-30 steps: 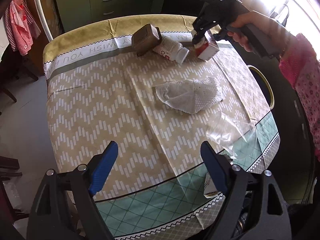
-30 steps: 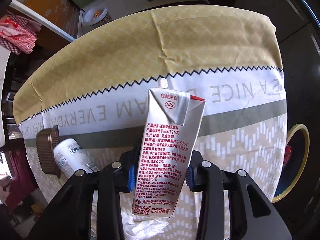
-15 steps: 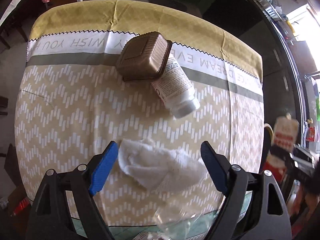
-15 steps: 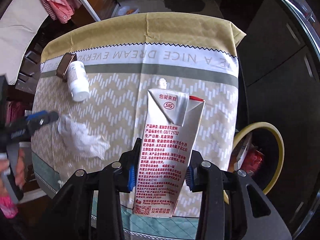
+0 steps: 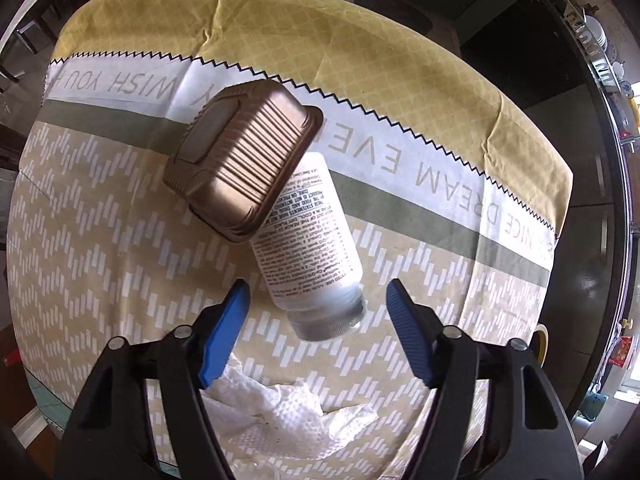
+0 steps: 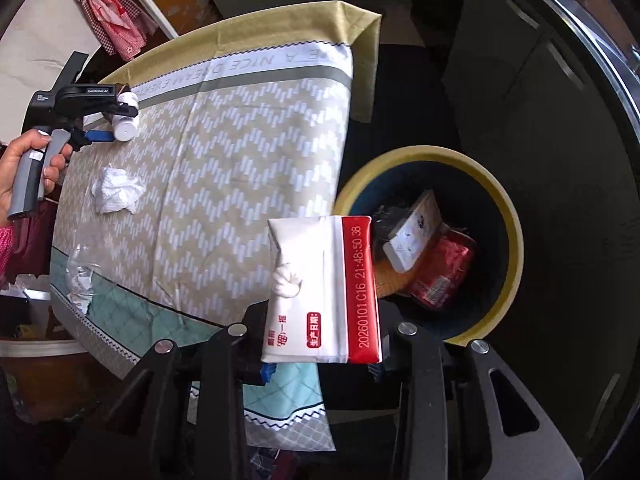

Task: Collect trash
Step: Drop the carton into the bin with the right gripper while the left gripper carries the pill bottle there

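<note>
A white bottle [image 5: 308, 240] lies on the tablecloth, with an upturned brown plastic tray [image 5: 244, 160] leaning on its far end. My left gripper [image 5: 316, 320] points down over the bottle's near end. Its jaws are closing, and the blue pads [image 5: 224, 336] stand on either side of the bottle without touching it. A crumpled tissue [image 5: 288, 420] lies just below. My right gripper [image 6: 320, 368] is shut on a white and red drink carton [image 6: 320, 292] and squeezing slightly tighter. It holds the carton past the table's edge, beside the yellow-rimmed bin [image 6: 512, 240].
The bin holds a box [image 6: 416, 236] and a red packet [image 6: 444, 276]. In the right wrist view a hand [image 6: 24, 172] holds the left gripper [image 6: 108, 124] at the bottle [image 6: 126, 122]. The tissue [image 6: 116, 190] and a clear plastic wrapper [image 6: 82, 276] lie along the table's left side.
My left gripper moved from over the tissue to the white bottle, and its jaws narrowed. My right gripper carried the carton across the table to its edge beside the bin.
</note>
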Motion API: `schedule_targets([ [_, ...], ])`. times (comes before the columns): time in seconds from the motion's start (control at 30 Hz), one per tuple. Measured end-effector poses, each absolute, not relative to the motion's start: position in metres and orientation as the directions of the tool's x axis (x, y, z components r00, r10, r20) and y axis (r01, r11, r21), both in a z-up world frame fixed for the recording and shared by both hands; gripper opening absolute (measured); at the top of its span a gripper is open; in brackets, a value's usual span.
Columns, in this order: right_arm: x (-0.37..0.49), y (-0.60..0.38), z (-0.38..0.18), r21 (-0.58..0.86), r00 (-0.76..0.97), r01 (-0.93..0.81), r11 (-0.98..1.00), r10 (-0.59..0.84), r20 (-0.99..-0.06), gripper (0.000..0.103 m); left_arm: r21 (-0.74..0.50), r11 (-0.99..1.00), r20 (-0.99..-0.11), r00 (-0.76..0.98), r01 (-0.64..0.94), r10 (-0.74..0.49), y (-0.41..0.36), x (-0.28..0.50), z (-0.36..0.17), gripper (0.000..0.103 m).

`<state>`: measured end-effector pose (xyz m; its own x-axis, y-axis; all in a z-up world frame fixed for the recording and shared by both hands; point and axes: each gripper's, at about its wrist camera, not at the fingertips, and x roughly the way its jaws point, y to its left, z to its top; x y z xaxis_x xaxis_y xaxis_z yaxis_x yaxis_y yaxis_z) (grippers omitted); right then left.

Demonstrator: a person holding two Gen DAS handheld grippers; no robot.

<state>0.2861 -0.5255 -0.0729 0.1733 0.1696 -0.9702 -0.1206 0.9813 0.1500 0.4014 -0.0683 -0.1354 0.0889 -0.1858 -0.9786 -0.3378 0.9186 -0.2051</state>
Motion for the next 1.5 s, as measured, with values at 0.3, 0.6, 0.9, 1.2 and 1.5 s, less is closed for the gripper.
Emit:
schedule_targets([
  [0.3, 0.310, -0.602, -0.095, 0.153, 0.195, 0.025, 0.988, 0.145, -0.970, 0.034, -0.159, 0.940, -0.987, 0.063, -0.303, -0.147, -0.088, 0.416, -0.152, 0.045],
  [0.6, 0.328, -0.645, -0.139, 0.140, 0.130, 0.119, 0.983, 0.124, -0.984, 0.047, -0.142, 0.974, -0.988, 0.087, -0.176, -0.128, -0.105, 0.422, -0.151, 0.044],
  [0.9, 0.326, -0.658, -0.120, 0.171, 0.205, 0.157, 0.973, 0.137, -0.969, 0.070, -0.156, 0.988, -0.983, 0.101, 0.001, -0.156, -0.145, 0.394, -0.128, 0.044],
  [1.2, 0.281, -0.655, -0.104, 0.145, 0.254, 0.142, 0.979, 0.106, -0.961, 0.070, -0.178, 0.949, -0.972, 0.107, 0.260, -0.211, -0.249, 0.353, -0.084, 0.044],
  [1.5, 0.227, -0.681, -0.108, 0.139, 0.248, 0.196, 0.971, 0.088, -0.965, 0.070, -0.205, 0.799, -0.968, 0.005, 0.566, -0.252, -0.415, 0.296, -0.091, 0.044],
])
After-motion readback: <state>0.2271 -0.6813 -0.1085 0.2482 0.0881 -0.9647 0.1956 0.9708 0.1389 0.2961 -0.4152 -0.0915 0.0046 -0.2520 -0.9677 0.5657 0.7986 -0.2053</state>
